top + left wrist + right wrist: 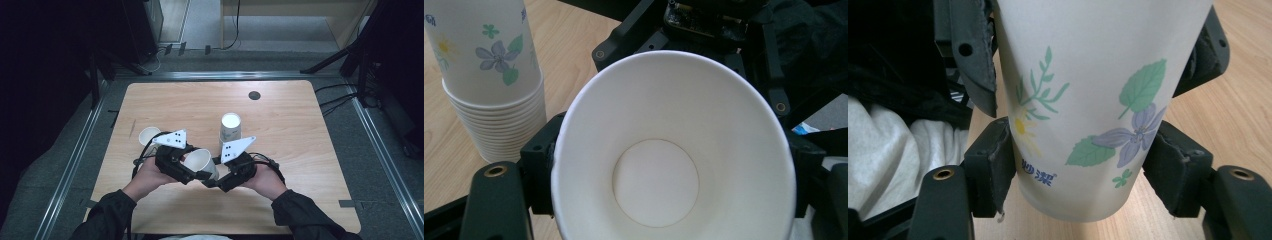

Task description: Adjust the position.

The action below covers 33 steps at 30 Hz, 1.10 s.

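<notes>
Paper cup [202, 162], tipped on its side, is held above the near middle of the surface [300, 150] between both tongs. Your right tongs [1083, 185] clamp its flowered wall near the base; your left tongs [192, 172] pinch it near the rim, mouth facing their camera. Keep both grips light so the wall doesn't buckle, and release one before pulling. The cup stack [230, 129] stands just beyond, a loose cup [148, 135] to the left: lift clear of both.
</notes>
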Tool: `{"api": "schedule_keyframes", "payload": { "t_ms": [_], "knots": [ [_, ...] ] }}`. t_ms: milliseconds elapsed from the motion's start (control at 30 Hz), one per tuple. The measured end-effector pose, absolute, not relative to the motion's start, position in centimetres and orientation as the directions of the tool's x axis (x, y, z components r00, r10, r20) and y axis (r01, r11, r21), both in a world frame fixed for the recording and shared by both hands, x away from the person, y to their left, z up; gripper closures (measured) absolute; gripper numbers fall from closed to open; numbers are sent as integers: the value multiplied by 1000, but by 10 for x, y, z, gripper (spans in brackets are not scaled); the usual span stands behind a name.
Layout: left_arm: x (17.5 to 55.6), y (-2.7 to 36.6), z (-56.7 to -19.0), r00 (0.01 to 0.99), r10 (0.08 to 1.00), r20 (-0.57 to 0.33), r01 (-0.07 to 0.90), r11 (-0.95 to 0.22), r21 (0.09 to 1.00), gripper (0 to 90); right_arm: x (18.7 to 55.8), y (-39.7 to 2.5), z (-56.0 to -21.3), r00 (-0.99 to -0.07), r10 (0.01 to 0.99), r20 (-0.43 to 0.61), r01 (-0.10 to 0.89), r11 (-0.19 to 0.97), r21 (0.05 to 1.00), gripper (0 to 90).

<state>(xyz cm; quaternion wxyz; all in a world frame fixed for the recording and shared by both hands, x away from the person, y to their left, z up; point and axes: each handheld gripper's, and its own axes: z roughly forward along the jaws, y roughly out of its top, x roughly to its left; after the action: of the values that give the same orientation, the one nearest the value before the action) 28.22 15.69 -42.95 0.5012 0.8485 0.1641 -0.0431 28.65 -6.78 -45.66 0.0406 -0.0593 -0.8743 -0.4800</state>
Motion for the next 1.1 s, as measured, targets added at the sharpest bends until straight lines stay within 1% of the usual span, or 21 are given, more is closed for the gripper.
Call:
{"api": "schedule_keyframes", "payload": {
  "t_ms": [433, 700, 767, 800, 967, 1100],
  "knots": [
    [288, 170, -428, 931, 279, -234, 340, -434, 834, 225, 288, -68, -463, -990, 90, 108, 140, 559, 817, 240],
    [292, 177, -433, 923, 322, -209, 348, -472, 810, 226, 286, -76, -466, -987, 132, 89, 149, 574, 805, 217],
    [293, 179, -433, 922, 326, -208, 350, -477, 806, 226, 285, -81, -465, -982, 177, 69, 161, 586, 794, 218],
    [293, 180, -434, 921, 329, -209, 354, -479, 803, 226, 285, -84, -464, -981, 183, 63, 161, 587, 793, 218],
    [293, 186, -435, 917, 354, -185, 350, -490, 798, 225, 285, -100, -461, -962, 266, 66, 214, 576, 789, 218],
    [294, 192, -438, 907, 379, -182, 364, -489, 793, 225, 286, -111, -463, -954, 296, 39, 213, 584, 783, 218]
  ]
}}
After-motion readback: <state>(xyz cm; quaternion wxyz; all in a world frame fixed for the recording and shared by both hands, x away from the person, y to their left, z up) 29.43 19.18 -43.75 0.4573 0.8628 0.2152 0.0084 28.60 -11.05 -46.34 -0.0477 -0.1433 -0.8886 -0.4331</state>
